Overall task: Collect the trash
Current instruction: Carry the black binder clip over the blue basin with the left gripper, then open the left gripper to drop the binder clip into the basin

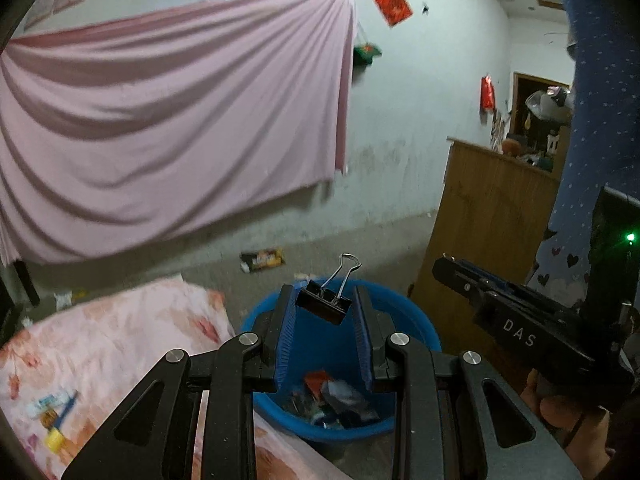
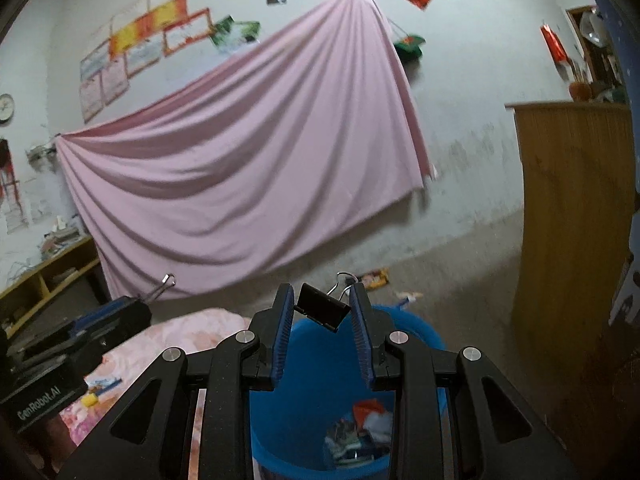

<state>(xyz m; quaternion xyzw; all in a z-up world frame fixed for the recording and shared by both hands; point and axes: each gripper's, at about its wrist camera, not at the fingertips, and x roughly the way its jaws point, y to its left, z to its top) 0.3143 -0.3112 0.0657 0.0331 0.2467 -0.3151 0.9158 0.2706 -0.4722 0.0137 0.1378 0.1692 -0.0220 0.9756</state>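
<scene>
Both grippers hung above a blue bucket (image 1: 416, 322) that sat at the lower centre of each frame, its bottom littered with crumpled wrappers and scraps (image 1: 336, 398). In the left wrist view, the left gripper (image 1: 323, 300) had its blue-padded fingers (image 1: 286, 332) clamped on a black binder clip (image 1: 323, 306), whose wire handles stuck up toward the wall. The right wrist view showed the same arrangement: the right gripper (image 2: 322, 300) was closed on a second black binder clip (image 2: 322, 307), tilted between the pads over the bucket's mouth. The right gripper's body appeared at the right edge of the left view, and the left one at the lower left of the right view. To the left of the bucket lay a pink floral bedspread (image 1: 120, 332) with a few small items (image 1: 54, 416) on it at the lower left. A snack wrapper (image 1: 262, 260) lay on the floor beyond the bucket, below a pink sheet (image 1: 168, 128) draped across the wall. A wooden cabinet (image 1: 488, 240) stood at the right.
</scene>
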